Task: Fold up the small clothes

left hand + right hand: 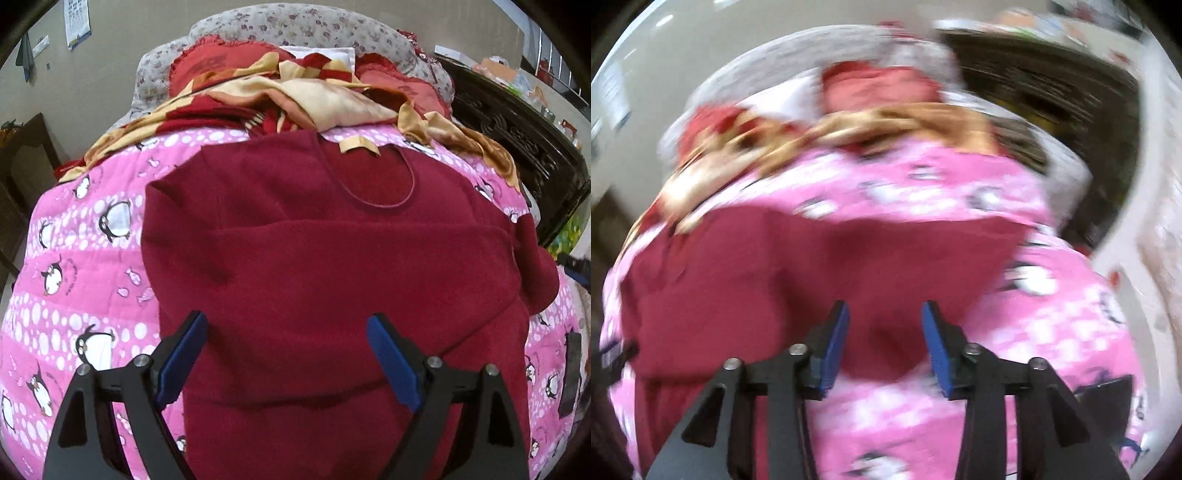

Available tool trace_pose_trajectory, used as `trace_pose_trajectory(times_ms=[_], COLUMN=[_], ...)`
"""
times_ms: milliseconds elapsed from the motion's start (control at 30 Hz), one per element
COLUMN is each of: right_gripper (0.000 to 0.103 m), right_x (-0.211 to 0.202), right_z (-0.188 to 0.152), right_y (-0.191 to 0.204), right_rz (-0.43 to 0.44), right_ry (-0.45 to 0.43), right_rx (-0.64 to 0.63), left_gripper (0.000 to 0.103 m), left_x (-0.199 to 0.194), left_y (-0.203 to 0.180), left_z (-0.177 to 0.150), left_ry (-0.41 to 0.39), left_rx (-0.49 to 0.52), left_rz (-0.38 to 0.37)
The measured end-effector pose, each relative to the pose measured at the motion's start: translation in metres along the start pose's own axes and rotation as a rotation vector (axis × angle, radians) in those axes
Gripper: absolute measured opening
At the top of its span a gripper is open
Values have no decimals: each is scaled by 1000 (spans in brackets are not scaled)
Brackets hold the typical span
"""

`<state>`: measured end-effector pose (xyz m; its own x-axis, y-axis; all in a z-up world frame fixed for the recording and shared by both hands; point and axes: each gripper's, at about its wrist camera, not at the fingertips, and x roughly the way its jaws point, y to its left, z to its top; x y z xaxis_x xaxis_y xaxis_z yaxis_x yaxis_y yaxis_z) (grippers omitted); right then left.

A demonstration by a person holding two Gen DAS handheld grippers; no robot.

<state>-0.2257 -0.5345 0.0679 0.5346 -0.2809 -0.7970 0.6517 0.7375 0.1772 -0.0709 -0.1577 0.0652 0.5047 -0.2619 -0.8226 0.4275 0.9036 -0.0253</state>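
Note:
A dark red fleece top (325, 258) with a round neckline (376, 184) lies spread on a pink penguin quilt (81, 266). A fold runs across its chest, and one sleeve (535, 258) bunches at the right side. My left gripper (286, 325) hovers over the top's lower part, open wide, with nothing between its blue pads (184, 354). The right wrist view is blurred. There my right gripper (885, 314) stands open above the red top's edge (812, 258), where it meets the quilt (1052, 332). I see nothing pinched between its pads.
A red and beige blanket heap (295, 96) and red pillows lie at the far end, against a floral headboard (295, 26). Dark carved wooden furniture (517, 133) stands to the right. A flat dark object (570, 373) rests on the quilt's right edge.

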Motion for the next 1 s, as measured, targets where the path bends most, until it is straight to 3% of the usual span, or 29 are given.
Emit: trace_pose_trajectory(times_ms=[167,267,400,467,533,600,633,767,900,1000], right_gripper=[44,44,42,5,6,5,6,5,6,6], right_x=[55,92,124,120,96,48,15,-64,-106,-112], right_z=[46,64,67,70,75,81,86,94,79,42], right_y=[-79,-97,-107,-106,-106,-101,-94,-44,46,132], right_rz=[7,-81,-54,-53,-42,-79,-80,79,267,473], right_ry=[70,136,186,173,87,-81,-175,-308,-326,-277], right_rx=[286,306,309,287,270,239,212,52,-158,-318], left_gripper=[92,92,92,92,92,92,92,92,92,92], left_x=[2,1,1,2,1,-2,-4,-19,-40,-52], left_y=[1,6,13,17,21,26,29,46,64,75], left_z=[0,1,1,1,2,3,5,15,23,26], left_ry=[8,10,16,22,20,11,5,-36,-89,-116], left_rx=[13,8,-9,-13,-18,-28,-38,-98,-155,-187], left_rz=[18,32,44,46,44,44,43,27,11,10])
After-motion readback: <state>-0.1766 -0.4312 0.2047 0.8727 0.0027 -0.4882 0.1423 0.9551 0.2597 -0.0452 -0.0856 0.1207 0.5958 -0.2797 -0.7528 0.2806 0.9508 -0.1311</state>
